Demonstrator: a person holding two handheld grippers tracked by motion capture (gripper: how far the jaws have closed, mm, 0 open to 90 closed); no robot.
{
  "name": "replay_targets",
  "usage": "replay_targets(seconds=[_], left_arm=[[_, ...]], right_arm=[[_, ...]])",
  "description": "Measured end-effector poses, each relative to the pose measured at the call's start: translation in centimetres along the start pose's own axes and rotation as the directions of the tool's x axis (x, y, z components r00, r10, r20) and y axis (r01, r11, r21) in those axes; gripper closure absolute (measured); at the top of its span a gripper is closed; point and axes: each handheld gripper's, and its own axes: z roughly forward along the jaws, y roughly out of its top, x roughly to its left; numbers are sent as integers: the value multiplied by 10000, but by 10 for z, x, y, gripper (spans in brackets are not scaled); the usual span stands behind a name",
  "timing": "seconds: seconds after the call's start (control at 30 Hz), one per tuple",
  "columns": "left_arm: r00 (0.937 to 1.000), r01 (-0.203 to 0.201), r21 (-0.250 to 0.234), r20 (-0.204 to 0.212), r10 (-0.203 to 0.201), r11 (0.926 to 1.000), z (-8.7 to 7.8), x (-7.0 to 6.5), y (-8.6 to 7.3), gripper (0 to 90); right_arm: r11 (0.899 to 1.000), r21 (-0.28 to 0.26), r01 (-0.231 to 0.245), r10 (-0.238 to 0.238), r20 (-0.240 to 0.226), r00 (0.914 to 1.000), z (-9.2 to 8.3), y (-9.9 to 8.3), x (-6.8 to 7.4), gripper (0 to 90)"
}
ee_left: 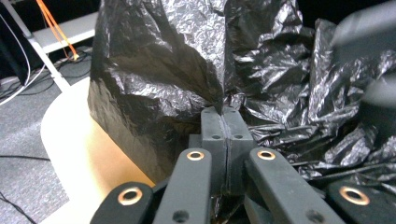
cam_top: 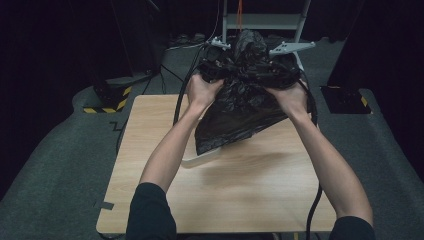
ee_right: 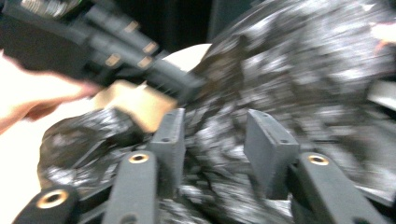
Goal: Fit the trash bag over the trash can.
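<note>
No text, label, brand, number or sign can be read anywhere; the crinkled black plastic bag (cam_top: 240, 95) bears no print; the pale wooden table top (cam_top: 240, 190) is unmarked.

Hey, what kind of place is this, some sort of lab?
Probably a lab or recording studio: a small light wooden table on grey carpet, black curtains around it, and yellow-and-black hazard tape on the equipment bases.

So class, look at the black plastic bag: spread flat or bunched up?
Bunched up: the black plastic bag is crumpled and gathered, lifted off the table, with the left gripper pinching a fold.
</note>
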Motion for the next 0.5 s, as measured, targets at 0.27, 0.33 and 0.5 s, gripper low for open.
replay_targets(seconds=[0.27,0.33,0.5], left_arm=[[9999,-143,199,77,141,9997,2,1,-1,897],[9997,-187,293,143,183,9994,2,1,-2,897],[9995,-4,62,311,2,10000,2,2,-3,854]], right_arm=[[9933,481,-1048,983,1210,9878,6,-5,-31,435],[9910,526,-1230,1159,1216,9858,10,-7,-36,476],[9938,701,-861,814,677,9944,16,-7,-34,752]])
